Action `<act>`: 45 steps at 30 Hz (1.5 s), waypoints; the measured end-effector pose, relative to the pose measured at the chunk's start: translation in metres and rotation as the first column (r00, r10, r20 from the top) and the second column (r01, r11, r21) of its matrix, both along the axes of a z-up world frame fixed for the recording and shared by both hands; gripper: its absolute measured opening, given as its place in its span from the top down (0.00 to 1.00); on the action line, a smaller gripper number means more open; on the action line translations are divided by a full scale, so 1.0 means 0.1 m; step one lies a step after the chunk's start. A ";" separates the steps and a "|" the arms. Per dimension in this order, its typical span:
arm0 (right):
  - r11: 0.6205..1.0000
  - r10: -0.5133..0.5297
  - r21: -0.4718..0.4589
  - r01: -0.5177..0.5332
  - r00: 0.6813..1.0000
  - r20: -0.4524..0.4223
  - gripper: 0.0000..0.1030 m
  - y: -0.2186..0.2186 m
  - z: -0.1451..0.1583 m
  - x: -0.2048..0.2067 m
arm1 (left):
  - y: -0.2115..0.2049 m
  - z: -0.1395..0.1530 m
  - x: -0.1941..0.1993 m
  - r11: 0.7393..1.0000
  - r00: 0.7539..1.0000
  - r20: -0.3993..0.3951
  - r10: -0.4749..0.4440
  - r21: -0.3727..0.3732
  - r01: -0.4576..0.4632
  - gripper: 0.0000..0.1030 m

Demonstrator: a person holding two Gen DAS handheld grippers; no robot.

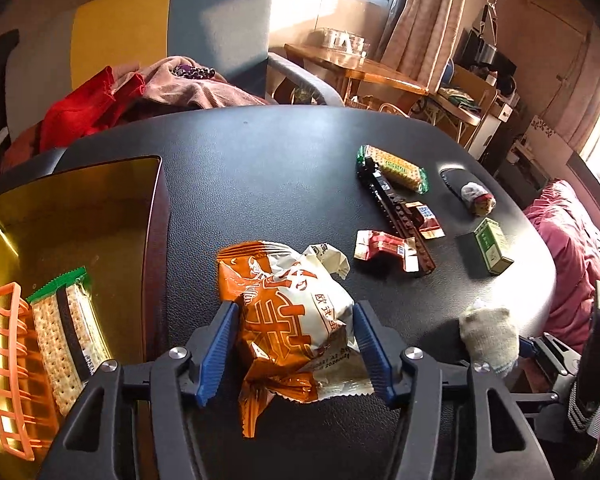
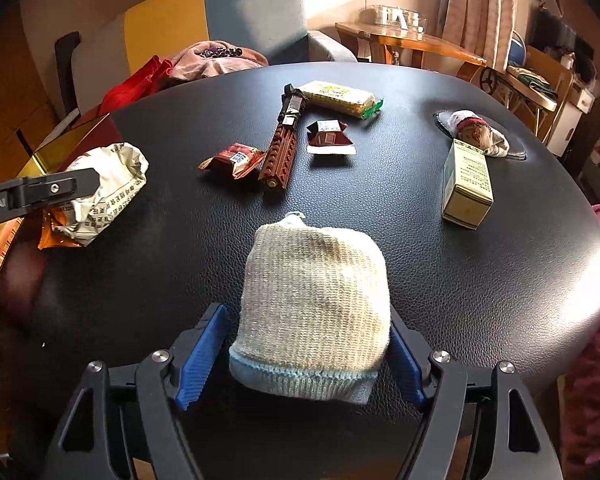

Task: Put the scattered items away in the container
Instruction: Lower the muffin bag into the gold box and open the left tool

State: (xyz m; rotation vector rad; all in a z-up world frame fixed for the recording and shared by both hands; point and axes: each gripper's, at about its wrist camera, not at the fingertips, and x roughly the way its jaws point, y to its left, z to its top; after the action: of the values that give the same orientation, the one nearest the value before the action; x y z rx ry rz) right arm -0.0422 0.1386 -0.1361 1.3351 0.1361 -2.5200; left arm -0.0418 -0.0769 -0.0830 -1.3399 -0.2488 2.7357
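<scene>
My left gripper (image 1: 296, 308) has its blue pads against both sides of an orange-and-white snack bag (image 1: 292, 312), just right of the gold tin container (image 1: 80, 208). The tin holds a cracker pack (image 1: 68, 332) and an orange plastic rack (image 1: 8, 360). My right gripper (image 2: 306, 316) stands open around a rolled beige knit bundle (image 2: 312, 312) that rests on the black table (image 2: 380, 240); a narrow gap shows at the left pad. Farther off lie another cracker pack (image 2: 340, 98), a brown brick-built stick (image 2: 282, 148), two red packets (image 2: 234, 160) and a green box (image 2: 466, 184).
A white wrapped item (image 2: 480, 132) lies on a dark pad at the table's far right. A blue-and-yellow armchair (image 1: 180, 40) heaped with red and pink cloth stands behind the table. Pink bedding (image 1: 572, 260) is beyond the right edge.
</scene>
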 end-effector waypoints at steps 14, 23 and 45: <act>1.000 -0.011 0.021 0.011 1.000 0.000 0.26 -0.02 0.00 0.00 | -0.99 0.63 0.62 0.978 0.965 -0.161 0.205 0.005 -0.207 0.45; 0.999 -0.013 0.030 0.013 1.000 0.002 0.26 -0.03 0.01 0.00 | -1.79 0.36 0.70 0.926 0.928 -0.094 0.359 -0.085 -0.367 0.45; 0.999 -0.032 0.023 0.032 0.999 0.007 0.22 -0.06 0.01 -0.01 | -1.75 0.52 0.92 0.861 0.882 -0.159 0.443 -0.197 -0.468 0.33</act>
State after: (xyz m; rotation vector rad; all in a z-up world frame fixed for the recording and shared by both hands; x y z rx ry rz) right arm -0.0431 0.1328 -0.1352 1.3666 0.1437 -2.5469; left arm 0.0504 -0.2520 -0.0315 -1.3173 -0.2793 3.3153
